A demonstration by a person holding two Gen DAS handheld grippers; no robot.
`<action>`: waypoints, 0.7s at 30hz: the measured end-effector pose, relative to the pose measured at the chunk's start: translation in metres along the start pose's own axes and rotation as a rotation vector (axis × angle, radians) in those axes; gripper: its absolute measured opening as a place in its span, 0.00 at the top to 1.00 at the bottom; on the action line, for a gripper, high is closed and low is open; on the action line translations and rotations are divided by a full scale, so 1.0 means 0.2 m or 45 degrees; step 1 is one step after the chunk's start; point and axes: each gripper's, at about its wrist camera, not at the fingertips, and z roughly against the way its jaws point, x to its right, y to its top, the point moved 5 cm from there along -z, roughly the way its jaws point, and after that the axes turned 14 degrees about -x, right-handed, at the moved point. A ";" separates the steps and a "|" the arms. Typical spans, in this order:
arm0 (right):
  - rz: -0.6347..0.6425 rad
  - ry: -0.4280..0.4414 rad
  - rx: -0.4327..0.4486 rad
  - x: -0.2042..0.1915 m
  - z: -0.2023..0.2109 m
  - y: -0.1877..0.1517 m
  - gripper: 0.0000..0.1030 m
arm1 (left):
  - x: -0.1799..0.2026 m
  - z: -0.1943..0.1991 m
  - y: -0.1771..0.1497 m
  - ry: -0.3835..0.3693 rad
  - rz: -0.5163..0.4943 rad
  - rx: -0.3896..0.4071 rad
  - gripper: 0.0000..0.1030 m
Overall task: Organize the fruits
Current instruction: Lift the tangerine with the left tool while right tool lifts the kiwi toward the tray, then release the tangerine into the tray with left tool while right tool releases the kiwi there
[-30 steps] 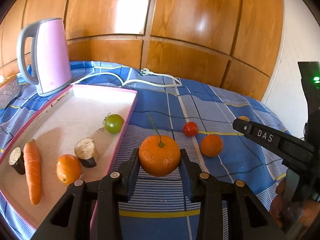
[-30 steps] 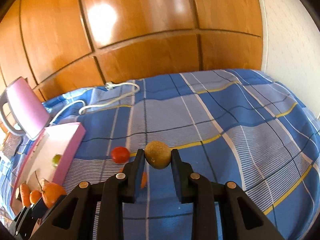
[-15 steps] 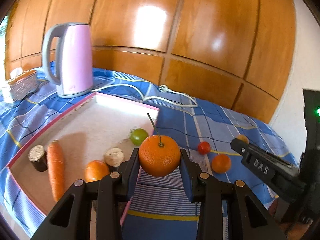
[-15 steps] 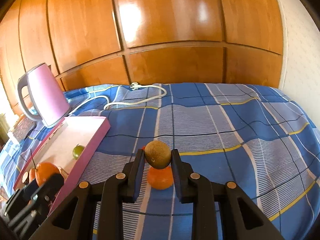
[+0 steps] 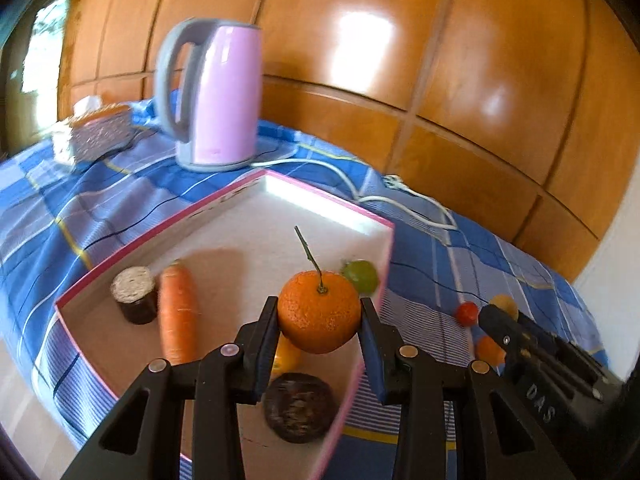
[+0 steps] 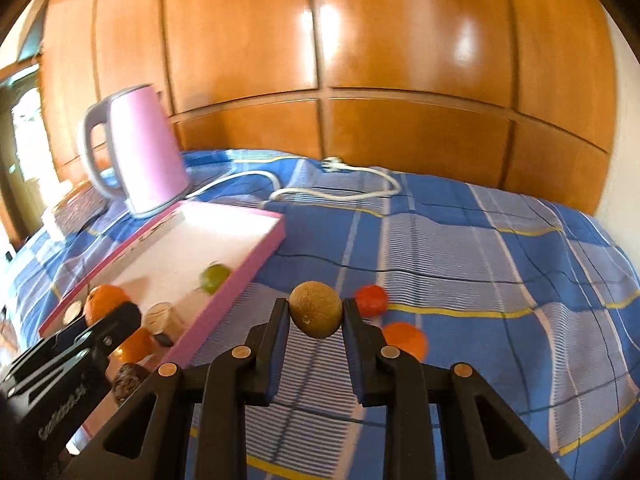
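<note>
My left gripper (image 5: 319,316) is shut on a stemmed orange (image 5: 319,312), held above the near right part of the pink-rimmed tray (image 5: 380,264). In the tray lie a carrot (image 5: 177,316), a green fruit (image 5: 360,275), another orange (image 5: 286,354) and two dark cut pieces (image 5: 134,294) (image 5: 298,406). My right gripper (image 6: 315,316) is shut on a brown kiwi (image 6: 315,314), held above the blue cloth right of the tray (image 6: 256,264). A red tomato (image 6: 372,300) and an orange (image 6: 404,340) lie on the cloth just beyond it.
A pink kettle (image 5: 214,96) stands behind the tray, its white cord (image 5: 400,200) trailing right. A tissue box (image 5: 94,132) sits far left. Wooden panels back the blue checked cloth (image 6: 500,264). The right gripper shows in the left wrist view (image 5: 532,348).
My left gripper has carried the stemmed orange left, from over the cloth to over the tray. My right gripper has moved left with the kiwi, nearer the tray.
</note>
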 end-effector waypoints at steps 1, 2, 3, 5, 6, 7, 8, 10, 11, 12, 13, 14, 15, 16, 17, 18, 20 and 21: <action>0.016 0.013 0.002 -0.03 0.00 0.00 0.74 | -0.02 0.00 0.01 0.015 0.021 -0.001 0.63; 0.023 0.023 0.002 -0.05 -0.01 0.00 0.74 | -0.04 0.00 0.01 0.023 0.029 -0.001 0.63; 0.034 0.039 0.001 -0.07 -0.01 0.01 0.74 | -0.05 0.00 0.02 0.030 0.036 -0.003 0.63; 0.060 0.060 0.005 -0.12 -0.03 0.02 0.74 | -0.08 0.00 0.04 0.046 0.041 -0.001 0.63; 0.064 0.068 0.006 -0.13 -0.03 0.02 0.74 | -0.09 0.01 0.05 0.051 0.044 0.006 0.63; 0.064 0.081 0.006 -0.15 -0.03 0.03 0.74 | -0.11 0.01 0.07 0.055 0.056 0.008 0.63; 0.059 0.103 0.007 -0.16 -0.04 0.04 0.74 | -0.14 0.00 0.08 0.054 0.076 0.005 0.63; 0.046 0.129 0.010 -0.19 -0.04 0.05 0.74 | -0.20 -0.01 0.11 0.052 0.136 -0.007 0.63; 0.039 0.150 0.009 -0.20 -0.05 0.06 0.74 | -0.25 -0.02 0.11 0.046 0.182 -0.026 0.63; 0.036 0.169 0.009 -0.21 -0.06 0.07 0.74 | -0.27 -0.04 0.11 0.045 0.217 -0.047 0.63; 0.038 0.179 0.009 -0.23 -0.06 0.08 0.74 | -0.31 -0.06 0.10 0.048 0.270 -0.076 0.63; 0.047 0.193 0.007 -0.25 -0.07 0.08 0.74 | -0.33 -0.07 0.10 0.045 0.288 -0.072 0.63; 0.054 0.204 0.004 -0.26 -0.08 0.09 0.74 | -0.32 -0.06 0.10 0.054 0.284 -0.060 0.63; 0.063 0.214 0.001 -0.28 -0.09 0.09 0.74 | -0.31 -0.06 0.10 0.067 0.268 -0.046 0.63; 0.076 0.226 -0.003 -0.30 -0.09 0.09 0.74 | -0.29 -0.05 0.10 0.070 0.248 -0.036 0.63; 0.094 0.244 -0.010 -0.32 -0.10 0.10 0.74 | -0.28 -0.05 0.10 0.079 0.237 -0.027 0.63; 0.117 0.263 -0.015 -0.36 -0.11 0.10 0.74 | -0.26 -0.03 0.10 0.108 0.218 0.007 0.63; 0.126 0.269 -0.015 -0.37 -0.12 0.10 0.74 | -0.26 -0.03 0.10 0.115 0.216 0.017 0.63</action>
